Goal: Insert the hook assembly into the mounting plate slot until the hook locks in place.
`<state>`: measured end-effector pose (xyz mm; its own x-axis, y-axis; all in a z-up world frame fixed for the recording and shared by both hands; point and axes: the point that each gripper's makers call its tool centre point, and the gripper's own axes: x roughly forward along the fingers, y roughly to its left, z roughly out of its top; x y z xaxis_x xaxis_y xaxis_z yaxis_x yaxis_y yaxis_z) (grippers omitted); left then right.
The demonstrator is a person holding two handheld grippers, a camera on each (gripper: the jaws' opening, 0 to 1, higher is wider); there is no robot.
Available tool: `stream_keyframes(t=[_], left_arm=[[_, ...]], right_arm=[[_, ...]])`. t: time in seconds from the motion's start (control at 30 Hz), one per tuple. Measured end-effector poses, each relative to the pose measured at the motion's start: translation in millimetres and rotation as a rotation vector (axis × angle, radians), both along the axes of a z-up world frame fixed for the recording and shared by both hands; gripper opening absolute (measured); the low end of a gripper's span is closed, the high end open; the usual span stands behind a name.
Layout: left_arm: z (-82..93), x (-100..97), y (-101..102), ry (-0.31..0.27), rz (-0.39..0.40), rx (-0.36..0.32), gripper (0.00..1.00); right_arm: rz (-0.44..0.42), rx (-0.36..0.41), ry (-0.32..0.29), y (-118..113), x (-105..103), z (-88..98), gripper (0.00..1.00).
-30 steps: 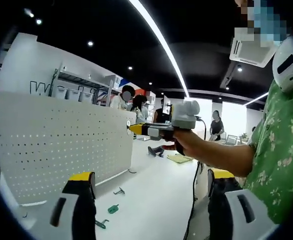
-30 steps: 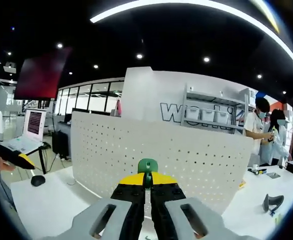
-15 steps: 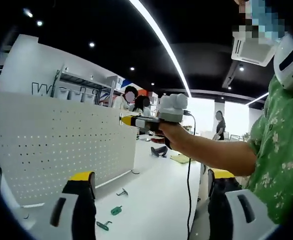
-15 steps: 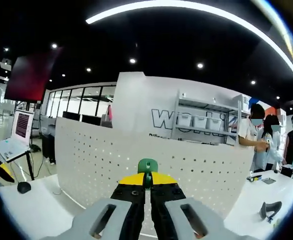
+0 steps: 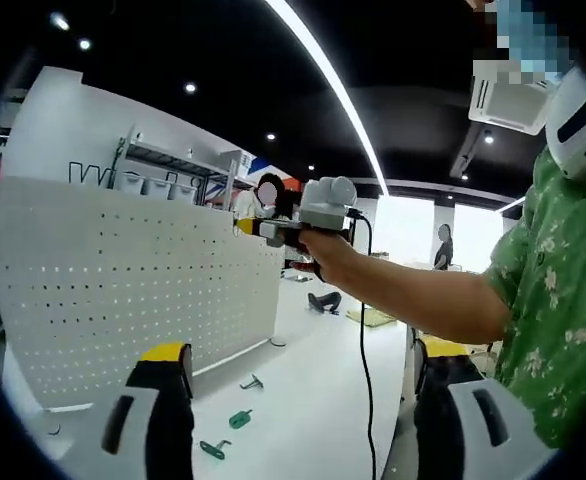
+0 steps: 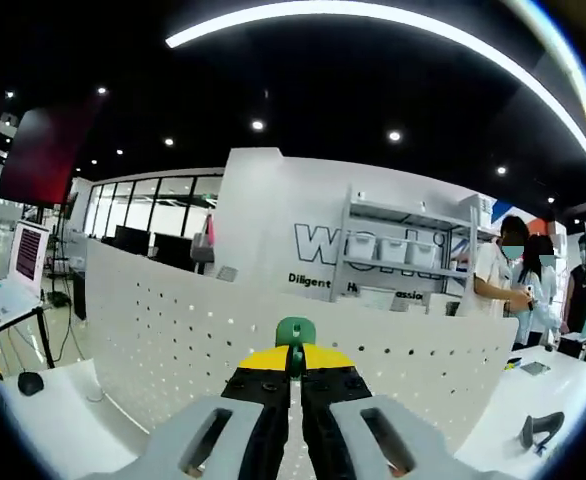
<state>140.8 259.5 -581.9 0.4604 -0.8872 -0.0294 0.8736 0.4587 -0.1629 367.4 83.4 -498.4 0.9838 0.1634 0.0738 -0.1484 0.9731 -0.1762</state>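
A white perforated mounting plate (image 5: pixel 123 290) stands upright on the white table; it also spans the right gripper view (image 6: pixel 193 340). My right gripper (image 6: pixel 295 352) is shut on a green hook assembly (image 6: pixel 295 330), held up close in front of the plate near its top edge. In the left gripper view that same gripper (image 5: pixel 245 227) reaches to the plate's upper right corner, held by a person's hand. My left gripper (image 5: pixel 298 365) is open, its jaws wide apart, low over the table. Green hooks (image 5: pixel 239 419) and a dark hook (image 5: pixel 252 381) lie on the table.
A person in a green patterned shirt (image 5: pixel 553 300) fills the right of the left gripper view. A black cable (image 5: pixel 365 350) hangs from the right gripper. Other people and shelves (image 6: pixel 393 250) stand behind the plate. A dark object (image 6: pixel 538 428) lies on the table at right.
The right gripper with the green hook has moved closer to the plate's upper edge and leftward in the left gripper view. The left gripper stayed open and still.
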Motion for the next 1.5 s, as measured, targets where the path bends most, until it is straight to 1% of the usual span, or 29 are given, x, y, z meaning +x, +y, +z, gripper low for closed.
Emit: stream_keyframes(t=[0.1, 0.27, 0.37, 0.43, 0.53, 0.7, 1.0, 1.5], left_arm=[[-0.2, 2.0, 0.4, 0.001, 0.002, 0.0, 0.94], [-1.5, 5.9, 1.6, 0.005, 0.004, 0.004, 0.94], [-3.7, 7.7, 1.1, 0.009, 0.004, 0.01, 0.94], [-4.5, 8.6, 0.5, 0.013, 0.001, 0.009, 0.94], [-5.7, 10.0, 0.2, 0.016, 0.002, 0.012, 0.93], [-6.9, 12.3, 0.8, 0.02, 0.002, 0.014, 0.93], [-9.6, 16.3, 1.2, 0.027, 0.006, 0.016, 0.93], [-12.8, 18.9, 2.1, 0.034, 0.007, 0.025, 0.91]], right_arm=[[-0.007, 0.003, 0.002, -2.6, 7.9, -2.8, 0.01], [-0.016, -0.003, 0.005, -4.8, 15.2, -8.0, 0.01], [-0.03, 0.025, 0.004, -9.3, 21.3, -10.2, 0.01], [-0.032, 0.03, 0.007, -9.5, 25.8, -12.6, 0.01], [-0.035, 0.03, 0.009, -8.9, 28.2, -14.9, 0.01], [-0.054, 0.025, 0.007, -15.9, 34.5, -17.9, 0.01], [-0.076, 0.032, 0.013, -21.9, 37.1, -22.7, 0.01], [-0.074, 0.049, 0.014, -26.4, 42.1, -24.2, 0.01]])
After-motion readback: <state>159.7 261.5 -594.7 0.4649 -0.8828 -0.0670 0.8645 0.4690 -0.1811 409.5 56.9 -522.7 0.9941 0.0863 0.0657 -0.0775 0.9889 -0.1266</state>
